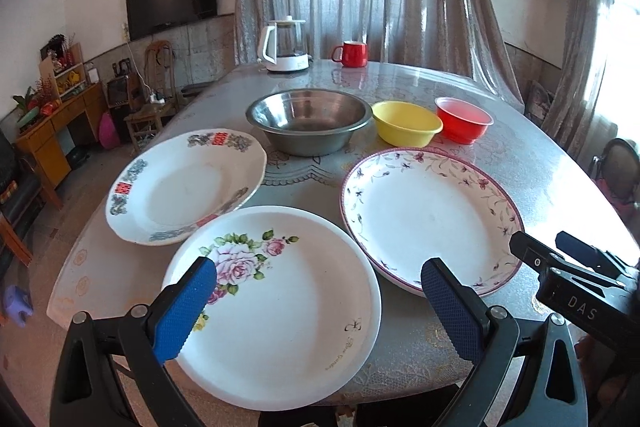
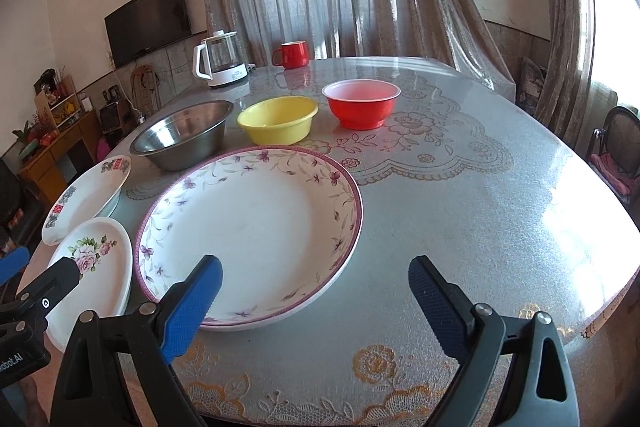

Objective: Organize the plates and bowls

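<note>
Three plates lie at the table's near side: a rose-print plate point(image 1: 288, 307), a larger plate with a purple floral rim point(image 2: 256, 227), and behind on the left a plate with red and blue motifs point(image 1: 184, 187). Further back, a steel bowl point(image 1: 308, 123), a yellow bowl point(image 2: 278, 125) and a red bowl point(image 2: 360, 103) stand in a row. My left gripper point(image 1: 320, 279) hangs open over the rose plate, holding nothing. My right gripper point(image 2: 316, 267) is open over the near right edge of the purple-rim plate, its left finger above the rim.
A white kettle point(image 1: 286, 45) and a red mug point(image 1: 352, 53) stand at the table's far side. The round table point(image 2: 480, 207) has a lace-patterned cover, bare to the right of the plates. Chairs and a wooden cabinet point(image 1: 56, 131) stand around it.
</note>
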Demonstrator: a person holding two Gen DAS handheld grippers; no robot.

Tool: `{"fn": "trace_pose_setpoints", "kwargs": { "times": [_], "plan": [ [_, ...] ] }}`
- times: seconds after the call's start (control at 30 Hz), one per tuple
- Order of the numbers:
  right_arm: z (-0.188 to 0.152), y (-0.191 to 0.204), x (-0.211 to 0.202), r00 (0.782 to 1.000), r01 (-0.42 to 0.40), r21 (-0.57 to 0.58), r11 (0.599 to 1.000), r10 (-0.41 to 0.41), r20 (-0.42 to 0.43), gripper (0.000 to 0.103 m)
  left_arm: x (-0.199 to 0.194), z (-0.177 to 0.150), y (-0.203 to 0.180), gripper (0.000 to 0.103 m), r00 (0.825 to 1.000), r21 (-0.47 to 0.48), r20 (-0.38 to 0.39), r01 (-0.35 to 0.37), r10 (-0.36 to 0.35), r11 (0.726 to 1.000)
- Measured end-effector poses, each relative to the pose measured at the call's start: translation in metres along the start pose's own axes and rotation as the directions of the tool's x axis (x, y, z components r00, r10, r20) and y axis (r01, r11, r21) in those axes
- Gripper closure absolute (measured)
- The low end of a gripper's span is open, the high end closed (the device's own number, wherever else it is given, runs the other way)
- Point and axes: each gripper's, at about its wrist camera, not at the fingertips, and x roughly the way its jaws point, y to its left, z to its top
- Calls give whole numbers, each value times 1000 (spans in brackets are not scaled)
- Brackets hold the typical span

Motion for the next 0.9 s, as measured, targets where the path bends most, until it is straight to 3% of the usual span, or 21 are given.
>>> {"fn": "trace_pose_setpoints", "kwargs": {
  "times": [0.17, 0.27, 0.4, 0.47, 0.53, 0.63, 0.7, 0.77, 0.9],
  "plan": [
    [3, -23, 15, 995, -58, 88, 994, 65, -80, 52, 21, 22, -3, 0, 996, 69, -62, 63, -58, 996],
    [2, -31, 24, 989, -87, 121, 989, 101, -108, 64, 33, 37, 2, 0, 988, 43, -111, 113, -107, 993],
    [1, -32, 28, 985, -112, 114, 987, 125, -121, 71, 55, 56, 7, 6, 966, 4, -179, 190, -186, 982],
    [0, -31, 30, 982, -130, 109, 985, 144, -125, 74, 64, 64, 4, 21, 960, 22, -194, 212, -204, 977],
    [0, -30, 33, 980, -135, 102, 986, 148, -133, 75, 73, 69, 1, 24, 951, 28, -210, 240, -229, 970],
    [0, -31, 37, 973, -159, 116, 980, 175, -147, 75, 84, 73, -7, 44, 943, 65, -243, 250, -228, 966],
    [1, -33, 40, 972, -162, 124, 979, 180, -151, 75, 94, 75, -12, 50, 938, 86, -264, 255, -225, 963],
    [2, -35, 42, 970, -169, 131, 977, 188, -154, 75, 106, 76, -14, 70, 931, 96, -298, 250, -212, 964],
    [3, -37, 47, 962, -192, 147, 970, 215, -166, 75, 126, 78, -15, 74, 919, 96, -342, 244, -199, 965]
  ]
}}
